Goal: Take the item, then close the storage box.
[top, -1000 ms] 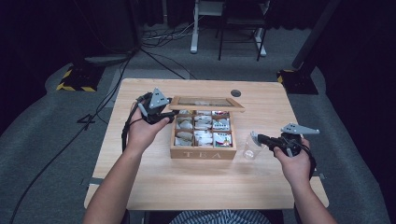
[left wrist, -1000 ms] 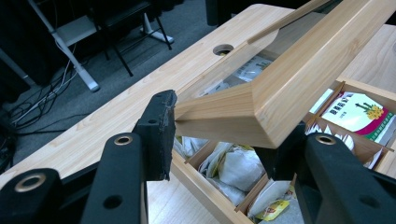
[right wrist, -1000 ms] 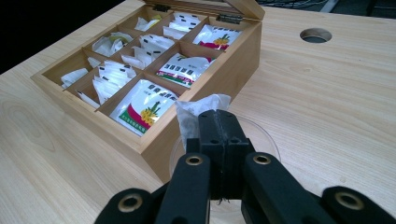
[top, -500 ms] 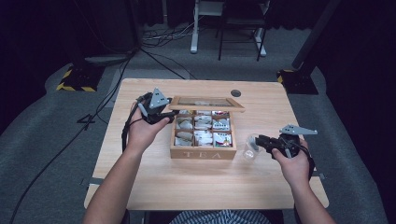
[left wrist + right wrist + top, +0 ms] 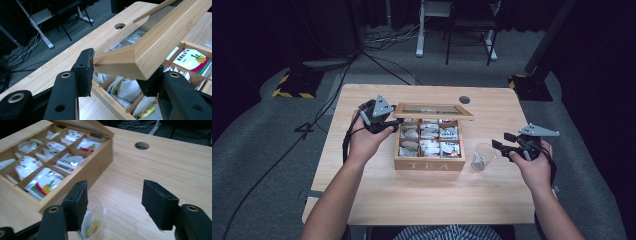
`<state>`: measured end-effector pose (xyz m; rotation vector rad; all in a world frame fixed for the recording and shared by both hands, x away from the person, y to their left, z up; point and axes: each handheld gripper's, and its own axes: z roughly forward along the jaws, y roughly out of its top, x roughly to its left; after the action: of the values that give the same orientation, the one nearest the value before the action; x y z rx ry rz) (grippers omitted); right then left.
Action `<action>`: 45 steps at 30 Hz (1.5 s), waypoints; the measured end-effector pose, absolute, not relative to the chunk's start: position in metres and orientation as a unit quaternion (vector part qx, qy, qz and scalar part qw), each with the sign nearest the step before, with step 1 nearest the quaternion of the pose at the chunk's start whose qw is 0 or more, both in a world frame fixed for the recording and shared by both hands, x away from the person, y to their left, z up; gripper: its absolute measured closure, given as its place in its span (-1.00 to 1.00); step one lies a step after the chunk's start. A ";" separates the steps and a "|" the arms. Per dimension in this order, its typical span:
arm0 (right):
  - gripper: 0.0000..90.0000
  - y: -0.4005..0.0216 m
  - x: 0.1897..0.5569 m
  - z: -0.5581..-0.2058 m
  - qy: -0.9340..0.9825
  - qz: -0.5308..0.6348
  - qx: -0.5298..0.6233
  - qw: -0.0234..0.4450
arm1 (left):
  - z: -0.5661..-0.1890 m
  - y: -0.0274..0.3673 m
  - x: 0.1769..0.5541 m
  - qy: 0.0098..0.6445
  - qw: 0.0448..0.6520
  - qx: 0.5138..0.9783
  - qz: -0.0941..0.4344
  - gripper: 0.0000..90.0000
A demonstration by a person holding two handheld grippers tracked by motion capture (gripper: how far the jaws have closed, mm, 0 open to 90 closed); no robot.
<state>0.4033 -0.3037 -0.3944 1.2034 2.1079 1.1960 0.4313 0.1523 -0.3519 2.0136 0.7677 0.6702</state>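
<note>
Here we have the left gripper (image 5: 115,72) pinching a corner of the lid (image 5: 150,47) of the tea box (image 5: 429,162), holding it propped open over the rows of tea bags (image 5: 427,145), while the right gripper (image 5: 503,146) has just been opening and now stands spread with nothing between its jaws. It sits near the right edge of the tabletop (image 5: 422,200), just beside the clear cup (image 5: 481,159), which stands close against the right wall of the box and already has a tea bag (image 5: 90,226) in it. Our main worry is the cup: in the right gripper view one jaw is so close to its rim that a careless pull back could tip it and spill the bag. The second risk is the lid; our grip is on one corner only, so if it slips the lid could drop shut, or a twist could drag the whole box sideways into the cup.
</note>
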 end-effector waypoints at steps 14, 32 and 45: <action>-0.48 -0.353 0.414 -0.433 0.785 0.382 0.442 0.208 | -0.353 0.152 0.431 0.312 0.429 0.804 0.269 0.15; -0.44 -0.364 0.412 -0.480 0.789 0.357 0.464 0.186 | -0.353 0.150 0.430 0.312 0.426 0.805 0.270 0.13; -0.43 -0.366 0.409 -0.487 0.792 0.352 0.466 0.178 | -0.355 0.148 0.427 0.310 0.411 0.814 0.269 0.10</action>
<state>0.4092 -0.3664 -0.4866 1.3181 2.2406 0.9950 0.4266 0.1479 -0.3546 2.0478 0.7807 0.6782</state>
